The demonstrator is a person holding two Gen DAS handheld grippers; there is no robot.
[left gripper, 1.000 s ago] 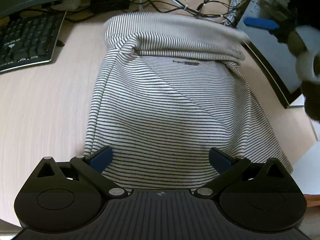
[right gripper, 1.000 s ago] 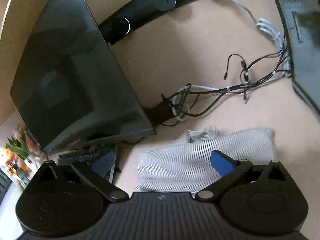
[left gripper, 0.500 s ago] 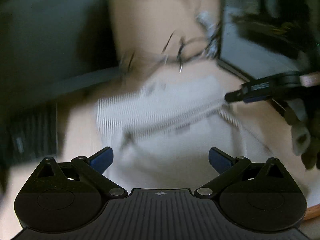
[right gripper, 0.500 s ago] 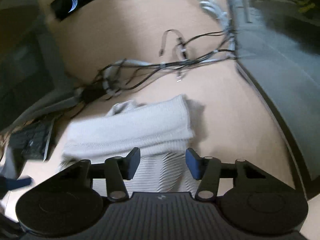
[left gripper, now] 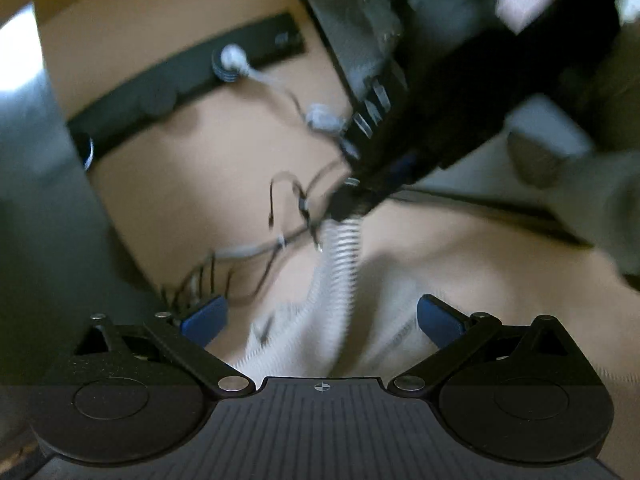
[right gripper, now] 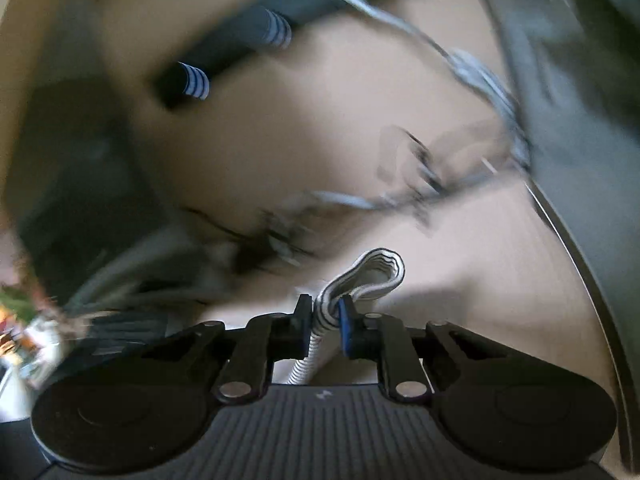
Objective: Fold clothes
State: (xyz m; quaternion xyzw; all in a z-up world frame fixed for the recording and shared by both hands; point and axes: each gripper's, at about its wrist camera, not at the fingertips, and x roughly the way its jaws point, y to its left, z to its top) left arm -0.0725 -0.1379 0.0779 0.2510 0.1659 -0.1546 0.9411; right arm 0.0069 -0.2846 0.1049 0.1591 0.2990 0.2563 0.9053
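1. Fingers of the right gripper [right gripper: 325, 320] are pressed together on a bunched edge of the striped garment [right gripper: 374, 276]; a small loop of striped cloth pokes out just past the pads, and more cloth hangs down between them.

2. Seen from the left wrist, that same garment [left gripper: 340, 276] rises as a narrow twisted column from the heap just ahead of the left gripper [left gripper: 320, 316] up to the right gripper [left gripper: 360, 196], so its long axis runs away from the left fingers, toward the pinch point.

3. Left fingers stand wide apart with nothing between them; the slack lower bulk of the cloth lies right between and below them, so the left hand looks nearer the free end.

4. My guess is the next grasp belongs to the left, on the low edge, to spread the cloth flat.

5. Beyond lie the desk [left gripper: 192, 168], tangled cables [left gripper: 288, 216] and a computer case [right gripper: 580, 80]. Both views are motion-blurred.
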